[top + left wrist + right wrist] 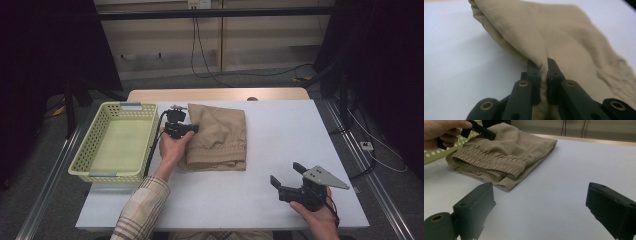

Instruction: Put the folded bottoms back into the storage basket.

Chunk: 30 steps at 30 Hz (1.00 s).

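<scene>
I'm getting the high view looking forward and down over the whole table (280,150) from its near edge. The left gripper view is sitting right up against the folded beige trousers (564,37), facing along them. The right gripper view is looking low across the tabletop, sharing those trousers farther off.

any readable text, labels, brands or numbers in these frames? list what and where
None readable on anything.
Folded tan trousers: plain cloth, no tag showing.
Yellow basket: grey patches on its near and far rims, too small to tell if they carry print.
Left gripper, shut on the cloth: black jaws, no markings.
Right gripper, open: no markings.
White table: bare.
</scene>
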Each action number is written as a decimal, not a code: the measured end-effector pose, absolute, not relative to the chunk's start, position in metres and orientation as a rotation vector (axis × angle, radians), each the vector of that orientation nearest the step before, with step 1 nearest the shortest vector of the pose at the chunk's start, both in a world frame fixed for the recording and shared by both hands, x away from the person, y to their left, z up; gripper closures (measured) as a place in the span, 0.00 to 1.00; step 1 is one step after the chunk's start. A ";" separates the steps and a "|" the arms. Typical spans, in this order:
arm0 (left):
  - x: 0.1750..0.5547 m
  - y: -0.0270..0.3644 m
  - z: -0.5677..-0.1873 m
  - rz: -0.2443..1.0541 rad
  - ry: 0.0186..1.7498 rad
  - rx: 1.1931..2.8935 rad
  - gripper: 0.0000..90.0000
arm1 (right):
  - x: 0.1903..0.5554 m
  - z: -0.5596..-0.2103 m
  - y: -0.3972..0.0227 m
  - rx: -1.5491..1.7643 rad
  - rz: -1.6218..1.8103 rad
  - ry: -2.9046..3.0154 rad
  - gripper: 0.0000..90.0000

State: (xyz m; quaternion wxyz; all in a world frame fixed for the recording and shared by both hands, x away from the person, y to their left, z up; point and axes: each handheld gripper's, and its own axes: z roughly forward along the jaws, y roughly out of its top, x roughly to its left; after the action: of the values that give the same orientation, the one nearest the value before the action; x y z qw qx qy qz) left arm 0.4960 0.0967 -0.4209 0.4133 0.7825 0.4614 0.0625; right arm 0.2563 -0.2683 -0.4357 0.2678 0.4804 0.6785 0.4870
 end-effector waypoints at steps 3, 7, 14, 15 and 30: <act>0.493 0.099 -0.414 0.162 1.107 1.939 0.94 | 0.256 -0.435 -0.267 1.291 1.314 1.832 0.09; 0.488 0.100 -0.405 0.176 1.043 1.911 0.94 | 0.256 -0.436 -0.268 1.296 1.313 1.829 0.09; 0.485 0.098 -0.393 0.190 0.993 1.907 0.94 | 0.256 -0.436 -0.268 1.284 1.309 1.832 0.09; 0.484 0.098 -0.391 0.193 0.991 1.890 0.94 | 0.256 -0.435 -0.268 1.283 1.308 1.834 0.09; 0.467 0.111 -0.357 0.286 0.843 1.823 0.94 | 0.255 -0.435 -0.268 1.281 1.319 1.826 0.08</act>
State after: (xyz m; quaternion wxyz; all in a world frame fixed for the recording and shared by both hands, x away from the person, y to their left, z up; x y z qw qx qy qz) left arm 0.4669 0.1108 -0.3569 0.5282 0.7630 0.3528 0.1197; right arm 0.2551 -0.2683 -0.4347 0.2714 0.4757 0.6782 0.4900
